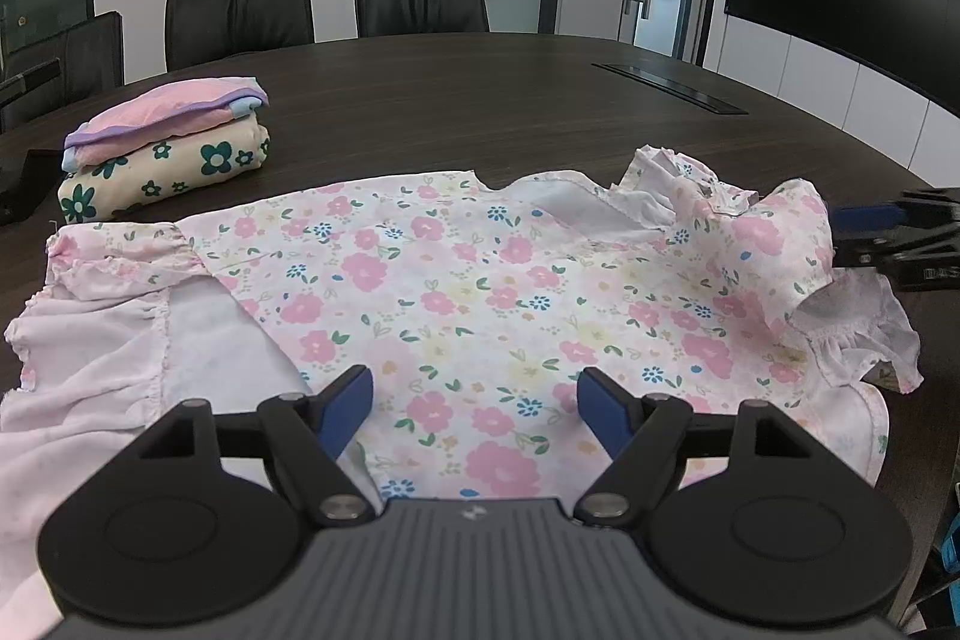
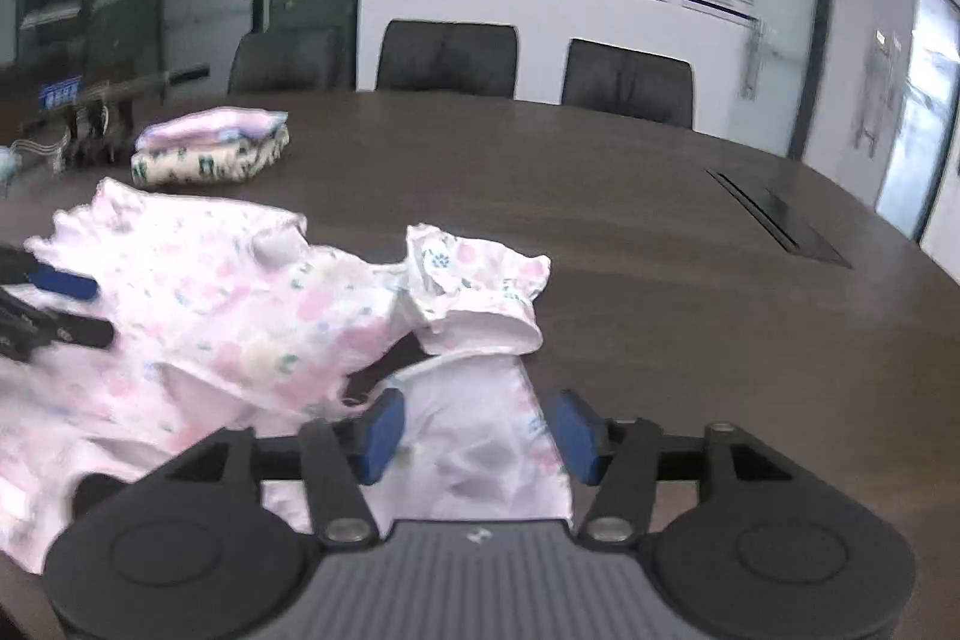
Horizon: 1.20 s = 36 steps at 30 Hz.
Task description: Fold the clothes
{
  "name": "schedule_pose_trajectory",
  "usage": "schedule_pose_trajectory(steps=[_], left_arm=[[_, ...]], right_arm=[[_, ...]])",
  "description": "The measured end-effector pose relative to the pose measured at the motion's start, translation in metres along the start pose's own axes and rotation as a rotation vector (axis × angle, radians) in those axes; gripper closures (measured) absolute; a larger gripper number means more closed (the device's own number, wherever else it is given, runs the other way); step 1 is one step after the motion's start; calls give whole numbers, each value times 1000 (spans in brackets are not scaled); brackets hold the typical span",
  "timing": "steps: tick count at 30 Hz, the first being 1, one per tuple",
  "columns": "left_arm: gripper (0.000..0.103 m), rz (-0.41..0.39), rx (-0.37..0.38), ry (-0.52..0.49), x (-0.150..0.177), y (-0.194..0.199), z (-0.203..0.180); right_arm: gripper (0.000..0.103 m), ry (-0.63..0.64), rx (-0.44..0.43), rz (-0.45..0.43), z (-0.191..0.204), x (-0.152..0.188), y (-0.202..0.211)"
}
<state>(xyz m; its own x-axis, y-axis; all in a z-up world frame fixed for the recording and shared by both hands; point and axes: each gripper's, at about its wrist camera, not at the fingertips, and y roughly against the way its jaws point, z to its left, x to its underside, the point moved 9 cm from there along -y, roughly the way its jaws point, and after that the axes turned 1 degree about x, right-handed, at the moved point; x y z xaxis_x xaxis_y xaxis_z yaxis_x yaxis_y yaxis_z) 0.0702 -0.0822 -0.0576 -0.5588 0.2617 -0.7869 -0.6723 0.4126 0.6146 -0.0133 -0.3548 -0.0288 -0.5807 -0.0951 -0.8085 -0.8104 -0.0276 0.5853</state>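
Note:
A pink floral child's garment (image 1: 456,292) lies spread on the dark wooden table (image 1: 480,100), with one ruffled sleeve at the left and the other rumpled at the right. My left gripper (image 1: 474,388) hovers open over the garment's near middle, with nothing between its blue pads. In the right wrist view the garment (image 2: 240,304) is bunched and its right sleeve (image 2: 474,280) is turned up. My right gripper (image 2: 477,412) stands open at that side, and a white flap of the cloth lies between its pads without being pressed. The right gripper (image 1: 888,232) also shows at the left wrist view's right edge.
A stack of folded clothes (image 1: 168,148), pink on top of a cream piece with green flowers, sits at the far left of the table. A cable slot (image 1: 666,88) is set into the tabletop further back. Black chairs (image 1: 414,1) line the far edge.

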Motion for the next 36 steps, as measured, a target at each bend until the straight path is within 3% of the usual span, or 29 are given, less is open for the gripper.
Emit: schedule_pose_trajectory(steps=[2, 3, 4, 6, 10, 17, 18, 21, 22, 24, 27, 28, 30, 32, 36], left_arm=[[25, 0, 1, 0, 0, 0, 0], [25, 0, 1, 0, 0, 0, 0], [25, 0, 1, 0, 0, 0, 0], [25, 1, 1, -1, 0, 0, -1], [25, 0, 3, 0, 0, 0, -1], [25, 0, 3, -1, 0, 0, -1], [25, 0, 3, -1, 0, 0, -1], [25, 0, 3, -1, 0, 0, -1], [25, 0, 3, -1, 0, 0, -1], [25, 0, 3, -1, 0, 0, -1], [25, 0, 2, -1, 0, 0, -1], [25, 0, 3, -1, 0, 0, -1], [25, 0, 3, -1, 0, 0, -1], [25, 0, 3, -1, 0, 0, -1], [25, 0, 4, 0, 0, 0, -1]], right_arm=[[54, 4, -25, 24, -5, -1, -12], [85, 2, -22, 28, -8, 0, -13], [103, 1, -19, 32, -10, 2, -14], [98, 20, -23, 30, -5, 7, -14], [99, 13, 5, 7, -3, 18, -6], [97, -60, 353, 53, -29, 37, 19], [95, -80, 350, 45, -30, 36, 24], [87, -122, 222, -45, -23, 25, 41], [75, -121, 159, -70, -17, 21, 46], [66, -64, 48, -71, 1, 20, 43], [68, 28, 95, -35, 13, 23, 23], [80, 34, 111, -22, 13, 24, 16], [92, 18, 126, -11, 13, 24, 9], [94, -9, 143, -6, 10, 25, 5], [100, -29, 300, 3, -9, 33, 10]])
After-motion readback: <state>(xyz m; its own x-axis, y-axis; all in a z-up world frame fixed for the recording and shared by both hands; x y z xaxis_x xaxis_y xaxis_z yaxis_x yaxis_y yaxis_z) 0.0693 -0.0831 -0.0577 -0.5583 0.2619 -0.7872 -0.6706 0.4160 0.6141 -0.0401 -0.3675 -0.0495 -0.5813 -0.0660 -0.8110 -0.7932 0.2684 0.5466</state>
